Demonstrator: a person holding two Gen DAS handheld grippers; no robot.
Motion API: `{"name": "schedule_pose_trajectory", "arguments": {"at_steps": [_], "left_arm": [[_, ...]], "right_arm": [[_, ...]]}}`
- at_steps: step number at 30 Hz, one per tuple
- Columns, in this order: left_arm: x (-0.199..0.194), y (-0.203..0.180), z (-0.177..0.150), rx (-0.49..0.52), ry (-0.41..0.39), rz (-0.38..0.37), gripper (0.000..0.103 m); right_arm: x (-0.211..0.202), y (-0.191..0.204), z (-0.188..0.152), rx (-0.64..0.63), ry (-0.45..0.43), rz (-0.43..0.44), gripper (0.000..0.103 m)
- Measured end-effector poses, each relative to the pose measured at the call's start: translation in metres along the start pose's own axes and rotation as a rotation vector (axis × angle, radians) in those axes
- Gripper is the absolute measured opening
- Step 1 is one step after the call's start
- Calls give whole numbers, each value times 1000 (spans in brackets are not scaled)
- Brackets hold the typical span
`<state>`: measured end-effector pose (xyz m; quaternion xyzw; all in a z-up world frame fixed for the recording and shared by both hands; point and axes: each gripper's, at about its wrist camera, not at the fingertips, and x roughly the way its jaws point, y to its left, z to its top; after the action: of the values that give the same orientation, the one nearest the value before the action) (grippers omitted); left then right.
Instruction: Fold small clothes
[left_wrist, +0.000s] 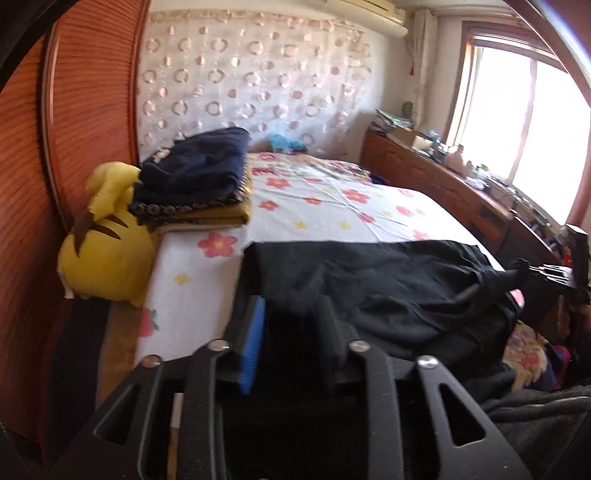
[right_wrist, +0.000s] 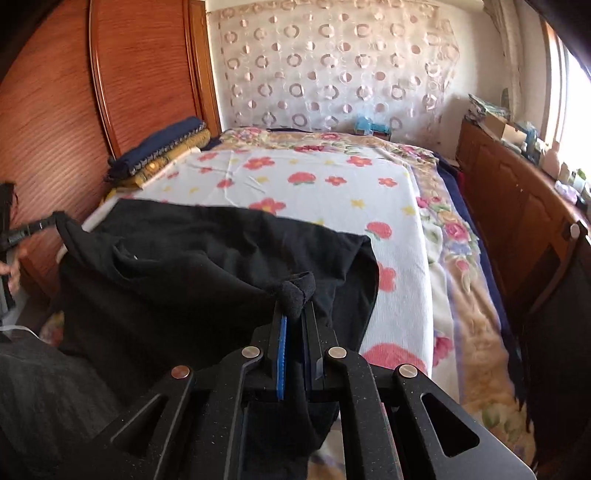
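Observation:
A black garment (left_wrist: 388, 280) lies across the near end of the floral bed sheet (left_wrist: 332, 199); it also shows in the right wrist view (right_wrist: 207, 258). My left gripper (left_wrist: 291, 310) has its blue-padded fingers apart, with the garment's near edge lying between and over them. In the right wrist view the left gripper (right_wrist: 48, 221) touches the garment's far left corner. My right gripper (right_wrist: 297, 299) is shut on a bunched corner of the black garment and holds it a little above the bed. It appears in the left wrist view (left_wrist: 532, 271) at the garment's right corner.
A stack of folded dark blue and mustard cloth (left_wrist: 195, 184) sits at the bed's left side by a yellow plush toy (left_wrist: 107, 251). A wooden wardrobe (right_wrist: 74, 110) stands left. A wooden cabinet (right_wrist: 517, 206) with clutter runs along the right under a window.

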<state>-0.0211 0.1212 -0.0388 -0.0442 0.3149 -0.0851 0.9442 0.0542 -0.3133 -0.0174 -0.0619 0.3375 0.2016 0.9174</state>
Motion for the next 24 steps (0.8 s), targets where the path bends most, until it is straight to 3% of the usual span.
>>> {"name": "schedule_pose_trajectory", "arguments": {"at_steps": [8, 10, 12, 13, 15, 24], "left_arm": [[3, 18, 22, 19, -19, 77, 38], [13, 24, 29, 18, -4, 83, 38], [26, 28, 36, 30, 8, 98, 38], [36, 29, 39, 41, 21, 103, 38], [57, 31, 44, 56, 61, 116, 38], [145, 27, 48, 102, 237, 86, 38]], "right_arm": [[-33, -2, 21, -37, -85, -3, 12], [-39, -4, 27, -42, -102, -21, 19], [-38, -7, 33, -41, -116, -37, 36], [-35, -8, 33, -42, -119, -46, 40], [-25, -10, 35, -44, -120, -57, 46], [76, -31, 42, 24, -32, -78, 47]]}}
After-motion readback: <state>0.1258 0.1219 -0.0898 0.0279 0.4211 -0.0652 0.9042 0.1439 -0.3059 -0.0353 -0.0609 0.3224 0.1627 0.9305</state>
